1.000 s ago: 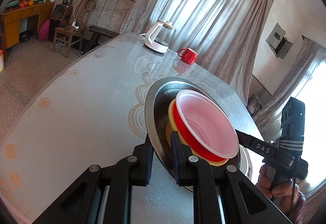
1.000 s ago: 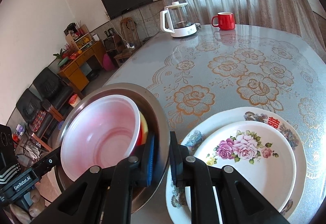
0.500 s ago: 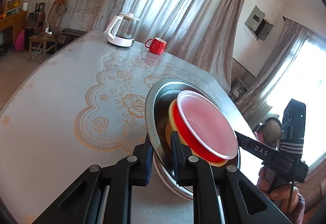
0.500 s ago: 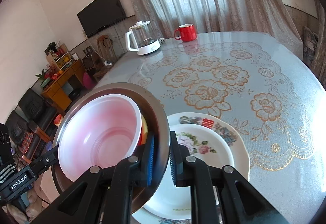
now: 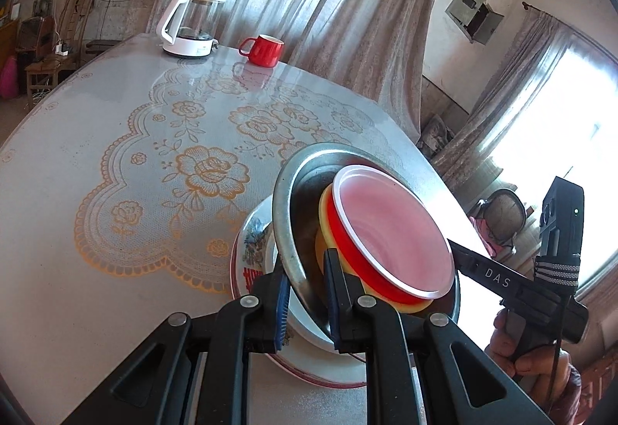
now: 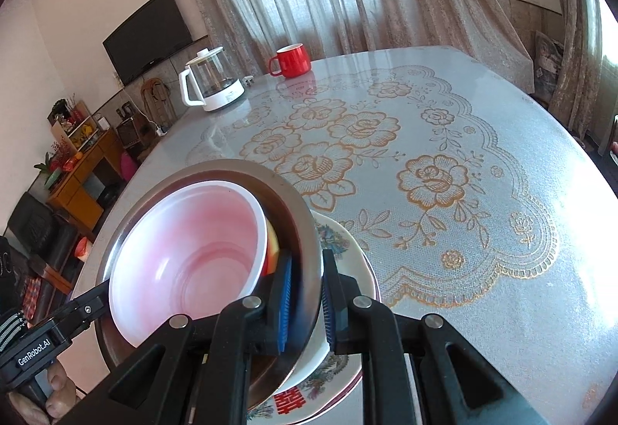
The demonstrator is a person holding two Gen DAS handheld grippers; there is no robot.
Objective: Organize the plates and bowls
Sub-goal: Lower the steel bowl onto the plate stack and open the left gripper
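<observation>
Steel basin [image 5: 284, 216], carrying a red bowl [image 5: 390, 228] nested in a yellow bowl [image 5: 323, 210], hangs just above the floral plates [image 6: 347, 251] on the worktop [image 6: 463, 162]. Left gripper [image 5: 306, 293] and right gripper [image 6: 305, 299] each clamp the basin rim on opposite sides. Judgement: lower both sides level and centre over the plates. Release only once seated; tilt risks the bowls sliding.

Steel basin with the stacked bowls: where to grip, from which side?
Grip the steel basin by its flat flared rim, one finger inside and one outside, from two opposite sides. That is how the left gripper and right gripper clamp it now. The red bowl fills the middle, so only the thin rim is free.
</observation>
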